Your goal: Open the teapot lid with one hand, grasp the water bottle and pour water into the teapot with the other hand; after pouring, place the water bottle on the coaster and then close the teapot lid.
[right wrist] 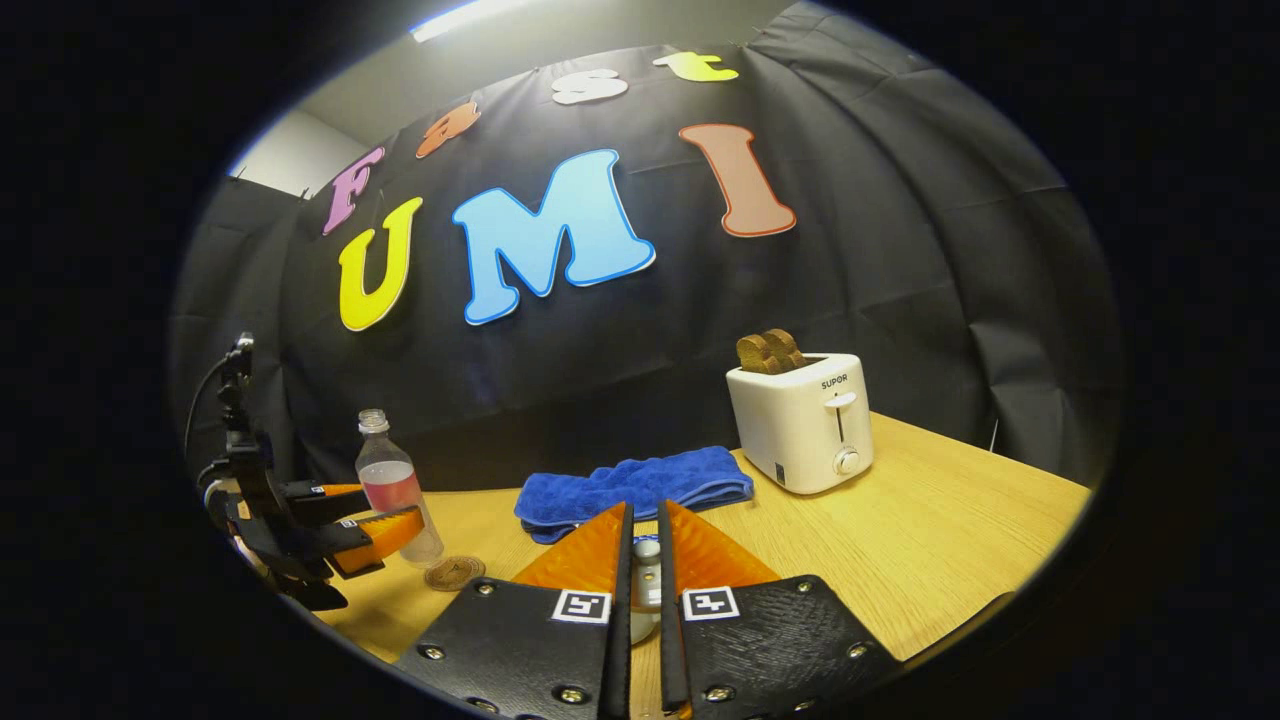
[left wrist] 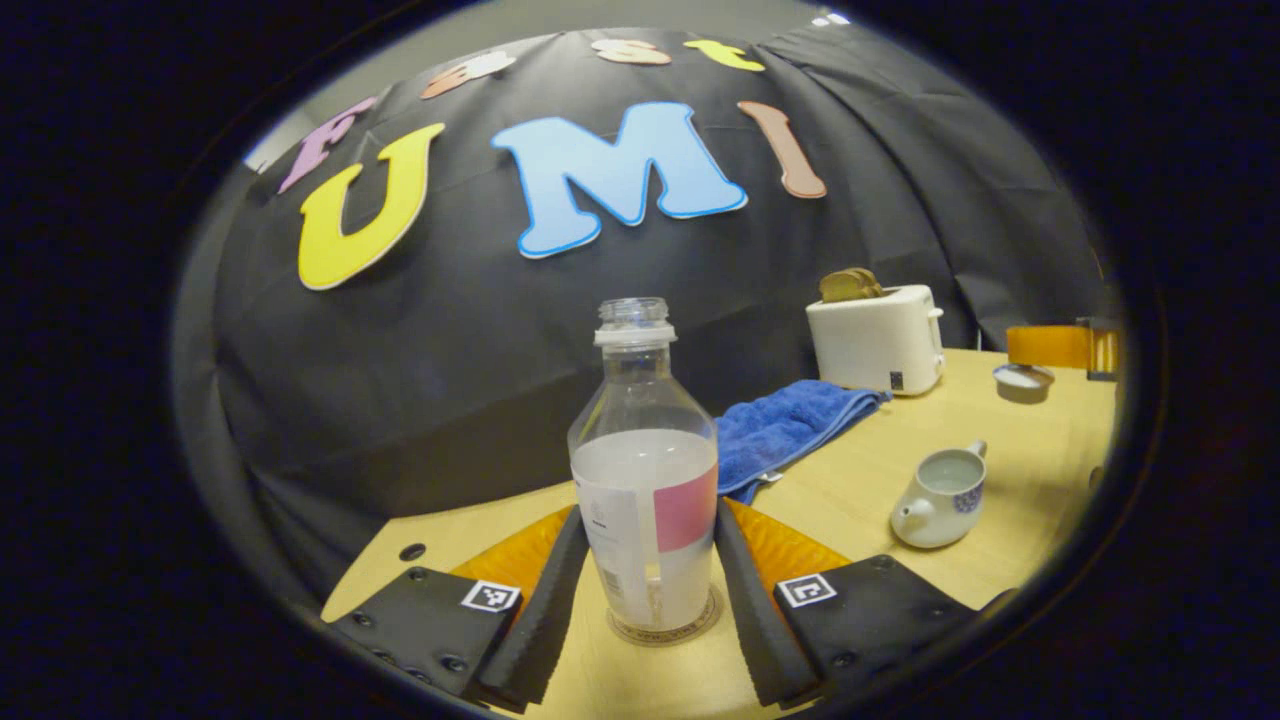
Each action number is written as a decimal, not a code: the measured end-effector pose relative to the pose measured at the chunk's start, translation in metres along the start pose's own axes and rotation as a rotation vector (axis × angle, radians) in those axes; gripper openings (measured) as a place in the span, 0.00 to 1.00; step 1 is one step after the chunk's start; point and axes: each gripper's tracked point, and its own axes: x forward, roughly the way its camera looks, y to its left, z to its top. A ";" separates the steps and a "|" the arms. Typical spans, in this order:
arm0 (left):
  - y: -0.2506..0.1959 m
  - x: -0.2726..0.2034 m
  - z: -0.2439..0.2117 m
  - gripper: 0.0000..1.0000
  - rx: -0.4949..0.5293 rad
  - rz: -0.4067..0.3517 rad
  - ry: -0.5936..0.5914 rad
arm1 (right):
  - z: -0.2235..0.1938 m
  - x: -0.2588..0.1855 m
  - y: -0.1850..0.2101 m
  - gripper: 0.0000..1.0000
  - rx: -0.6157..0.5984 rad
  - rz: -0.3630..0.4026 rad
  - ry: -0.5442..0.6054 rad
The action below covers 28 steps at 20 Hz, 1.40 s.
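Your left tongs (left wrist: 648, 580) stand either side of the water bottle (left wrist: 645, 470), fingers right against its lower body; they look clamped on it, though from the right gripper view the contact is too small to confirm. The bottle is uncapped, upright and about half full. In the left gripper view its base appears to be on or just over the coaster (left wrist: 665, 628); in the right gripper view the coaster (right wrist: 455, 572) sits just beside the bottle (right wrist: 395, 490), so you are likely at the put-down step.

The teapot (left wrist: 940, 497) stands open on the counter (left wrist: 1020, 480), water visible inside, well apart from the bottle. Your right tongs (right wrist: 643, 575) are clenched on the teapot lid (right wrist: 646, 575), held up off the pot.

Next: settle the bottle squarely on the coaster, release, then carry the lid to the teapot's mouth and seat it.
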 end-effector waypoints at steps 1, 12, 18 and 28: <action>0.001 0.008 -0.004 0.84 -0.059 -0.009 0.004 | -0.001 0.000 0.002 0.12 -0.003 0.002 0.001; 0.010 0.038 -0.044 0.84 -0.239 0.009 0.082 | -0.001 0.000 0.010 0.12 -0.017 0.017 0.000; 0.008 0.039 -0.046 0.84 -0.213 0.037 0.095 | 0.001 -0.001 0.008 0.12 -0.013 0.013 -0.005; -0.001 -0.002 -0.036 0.98 -0.260 0.034 0.085 | -0.010 0.005 0.031 0.12 -0.038 0.071 0.016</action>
